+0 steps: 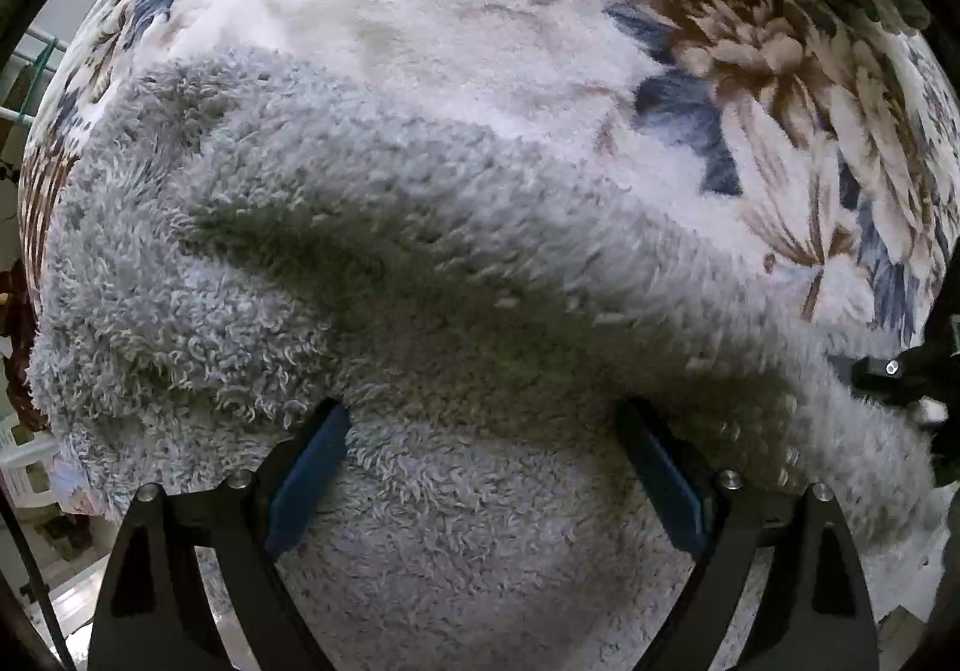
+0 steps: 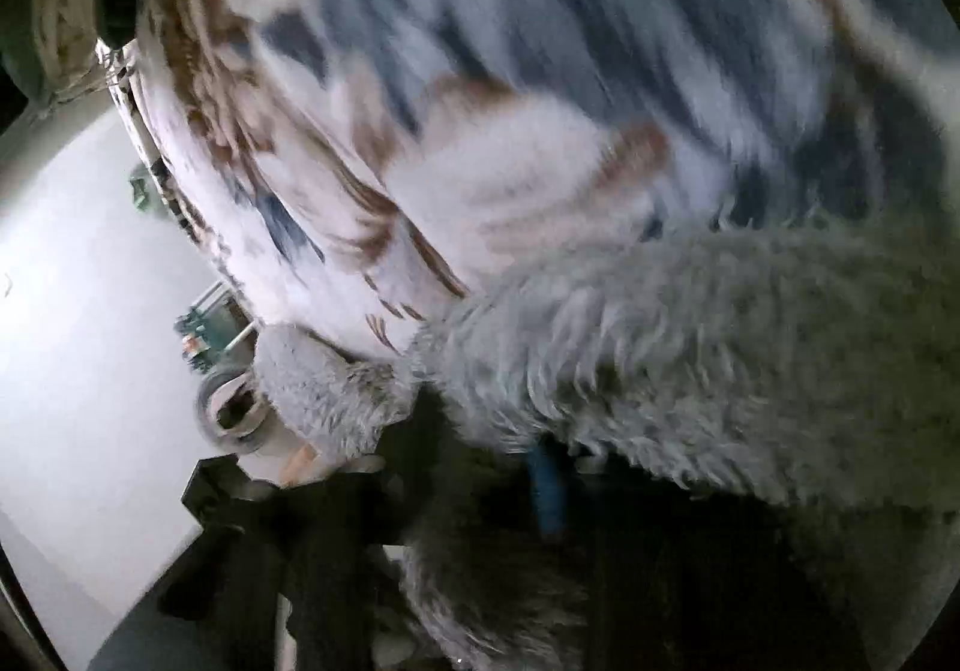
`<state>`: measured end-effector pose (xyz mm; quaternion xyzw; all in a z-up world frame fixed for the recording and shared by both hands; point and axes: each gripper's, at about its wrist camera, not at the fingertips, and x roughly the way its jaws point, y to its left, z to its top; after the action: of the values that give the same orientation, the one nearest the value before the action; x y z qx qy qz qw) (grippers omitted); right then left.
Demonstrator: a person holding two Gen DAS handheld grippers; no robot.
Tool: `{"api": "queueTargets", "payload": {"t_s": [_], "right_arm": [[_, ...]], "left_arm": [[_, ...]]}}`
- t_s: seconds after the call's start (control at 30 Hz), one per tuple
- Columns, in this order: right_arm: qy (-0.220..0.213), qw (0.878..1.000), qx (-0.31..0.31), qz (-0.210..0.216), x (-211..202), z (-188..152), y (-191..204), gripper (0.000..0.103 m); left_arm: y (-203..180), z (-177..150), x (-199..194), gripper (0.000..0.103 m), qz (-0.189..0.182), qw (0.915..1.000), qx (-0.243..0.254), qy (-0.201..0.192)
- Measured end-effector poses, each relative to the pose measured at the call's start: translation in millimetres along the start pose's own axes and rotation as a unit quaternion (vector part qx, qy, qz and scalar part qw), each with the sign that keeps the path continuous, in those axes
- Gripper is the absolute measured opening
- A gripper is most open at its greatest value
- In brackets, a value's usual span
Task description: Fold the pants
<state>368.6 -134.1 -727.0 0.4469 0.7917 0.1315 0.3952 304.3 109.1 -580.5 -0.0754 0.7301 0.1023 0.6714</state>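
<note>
Fluffy grey pants (image 1: 420, 263) lie bunched on the floral blanket (image 1: 480, 11), spreading from 6 to 9 o'clock. Left gripper (image 1: 483, 425) spread wide over them; right gripper (image 2: 549, 467) buried in fleece, can't tell. Thick pile could slip out mid-fold.

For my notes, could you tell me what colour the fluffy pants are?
Light grey pants, clearest in the left wrist view.

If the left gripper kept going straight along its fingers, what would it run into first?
The grey fleece pants. The left gripper is open, with the fabric bunched between and just beyond its blue pads; the floral blanket lies further on. Depth is uncertain.
</note>
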Motion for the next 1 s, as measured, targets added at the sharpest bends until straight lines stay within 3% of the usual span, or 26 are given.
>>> {"api": "queueTargets", "payload": {"t_s": [0.13,0.23,0.3,0.33,0.37,0.4,0.43,0.47,0.5,0.67,0.73,0.8,0.87,0.93,1.0], "right_arm": [[-0.049,0.997,-0.055,-0.028,-42,-12,30,0.02],[-0.05,0.997,-0.056,-0.022,-56,-12,44,0.017],[-0.03,0.998,-0.057,-0.007,-68,-4,47,0.02],[0.002,0.997,-0.075,-0.011,-62,0,51,0.023],[0.023,0.996,-0.082,-0.022,-45,5,63,0.038],[0.04,0.995,-0.087,-0.042,-36,7,66,0.044],[0.053,0.992,-0.095,-0.066,-27,8,63,0.043],[0.056,0.989,-0.098,-0.093,-22,10,61,0.03],[0.054,0.99,-0.094,-0.09,-19,9,59,0.015],[-0.057,0.99,-0.119,-0.053,-69,26,95,0.014],[-0.082,0.986,-0.139,-0.053,-78,42,110,0.006],[-0.1,0.978,-0.163,-0.081,-82,59,121,0.007],[-0.088,0.974,-0.178,-0.113,-86,69,130,0.007],[-0.091,0.967,-0.192,-0.142,-97,62,138,0.024],[-0.082,0.962,-0.217,-0.141,-98,50,139,0.078]], "left_arm": [[2,6,-3,0.092,-0.009,1.0,0.001,-0.002],[0,9,-3,0.092,-0.007,1.0,0.001,-0.001],[3,10,-3,0.092,-0.008,1.0,-0.003,0.004],[4,11,-2,0.092,-0.008,0.9999,-0.005,0.005],[4,12,-2,0.092,-0.008,0.9999,-0.005,0.005],[5,12,-1,0.092,-0.007,1.0,-0.004,0.005],[4,13,0,0.092,-0.005,1.0,-0.003,0.005],[3,15,1,0.092,-0.005,1.0,-0.002,0.005],[2,15,2,0.092,-0.008,0.9999,-0.002,0.006],[2,19,2,0.092,-0.012,0.9999,0.003,0.002],[0,19,2,0.092,-0.007,1.0,0.006,0.001],[-1,19,4,0.092,-0.004,1.0,0.005,0.003],[-2,21,3,0.092,-0.005,1.0,0.001,0.006],[-1,22,-2,0.092,-0.013,0.9999,-0.005,0.006],[0,22,-10,0.092,-0.019,0.9998,-0.006,0.004]]}}
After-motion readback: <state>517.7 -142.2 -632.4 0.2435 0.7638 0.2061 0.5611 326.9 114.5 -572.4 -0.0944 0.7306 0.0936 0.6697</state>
